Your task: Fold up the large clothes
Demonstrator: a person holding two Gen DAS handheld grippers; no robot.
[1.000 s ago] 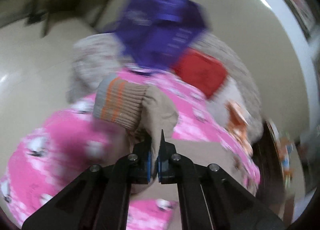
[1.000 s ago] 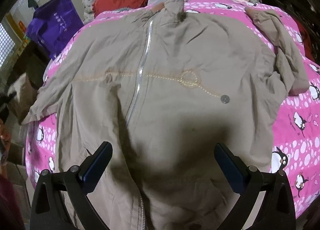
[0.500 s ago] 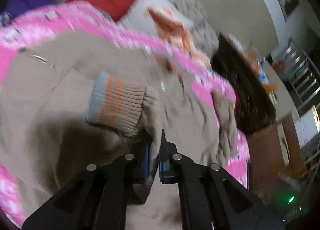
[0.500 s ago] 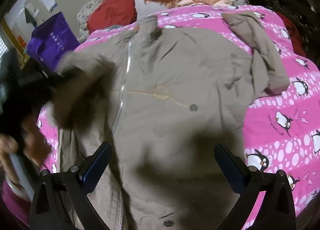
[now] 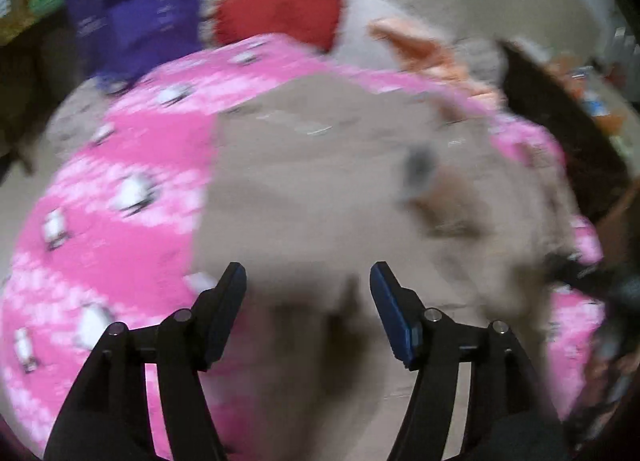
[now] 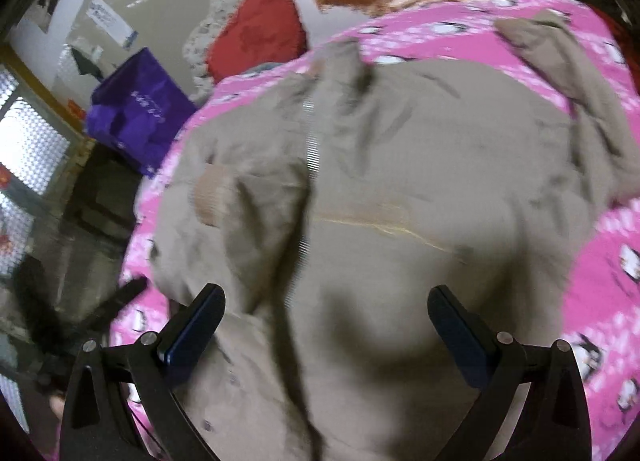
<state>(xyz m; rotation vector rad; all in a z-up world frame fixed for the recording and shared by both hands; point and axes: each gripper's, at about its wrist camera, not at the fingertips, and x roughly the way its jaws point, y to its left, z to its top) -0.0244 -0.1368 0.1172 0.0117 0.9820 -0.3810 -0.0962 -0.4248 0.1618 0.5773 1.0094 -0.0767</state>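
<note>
— Where's the jacket?

— The tan jacket lies spread across the pink penguin blanket, zipper running toward twelve o'clock, one sleeve folded in over its front at nine o'clock with the ribbed cuff showing.

— And the grippers?

— Both hover above it, holding nothing. The left gripper has its fingers spread apart (that view is badly blurred); the right gripper is spread wider. Beyond, at twelve o'clock, a red cushion; at ten, a purple bag.
</note>
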